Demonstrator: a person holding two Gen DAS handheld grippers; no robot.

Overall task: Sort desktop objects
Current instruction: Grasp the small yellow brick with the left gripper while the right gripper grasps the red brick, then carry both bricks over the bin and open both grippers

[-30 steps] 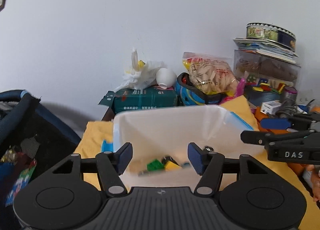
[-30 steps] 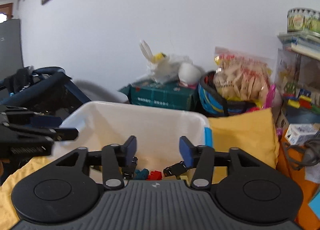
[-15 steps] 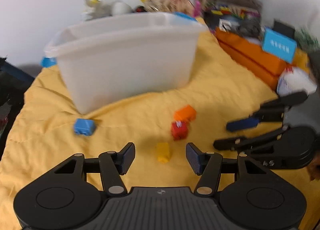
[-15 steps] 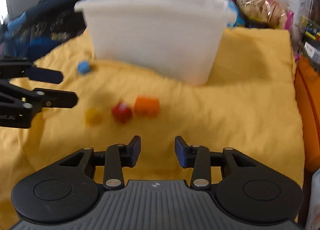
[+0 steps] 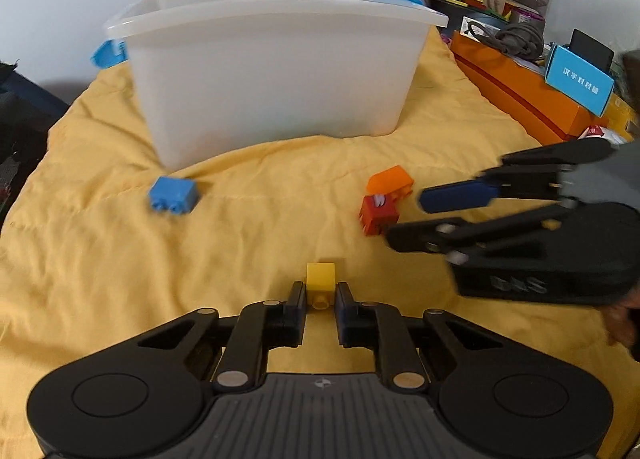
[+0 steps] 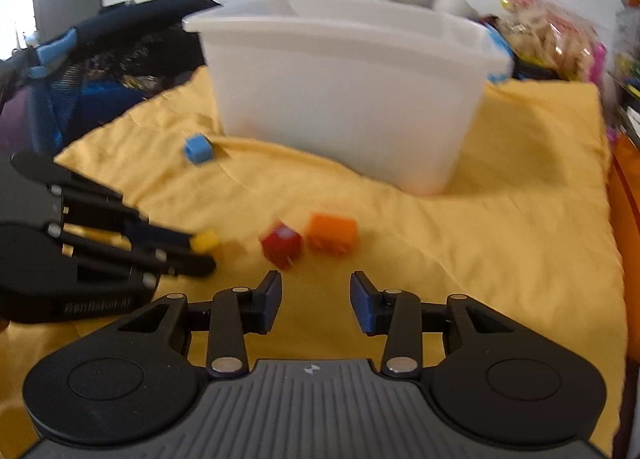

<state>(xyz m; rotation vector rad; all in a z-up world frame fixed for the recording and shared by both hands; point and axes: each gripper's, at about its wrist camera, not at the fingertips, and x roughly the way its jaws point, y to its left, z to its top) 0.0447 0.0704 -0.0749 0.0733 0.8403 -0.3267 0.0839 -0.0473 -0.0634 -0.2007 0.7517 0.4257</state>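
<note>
on yellow cloth (image 5: 120, 279), left gripper (image 5: 320, 299) clamping yellow block (image 5: 320, 279), right gripper (image 6: 316, 299) partly spread, empty

Soft, even daylight fills both views, with a blown-out bright patch at the far upper left of the right wrist view and only faint shadows under the white tub (image 5: 272, 71) ahead of the claws. Strong fisheye bending curves the edges, and dark corners ring each picture. The right wrist view is smeared by motion, blurring the red block (image 6: 281, 245) and orange block (image 6: 332, 234) just ahead of the right claw (image 6: 316, 301), while the left wrist view is sharper near its own fingers.
</note>
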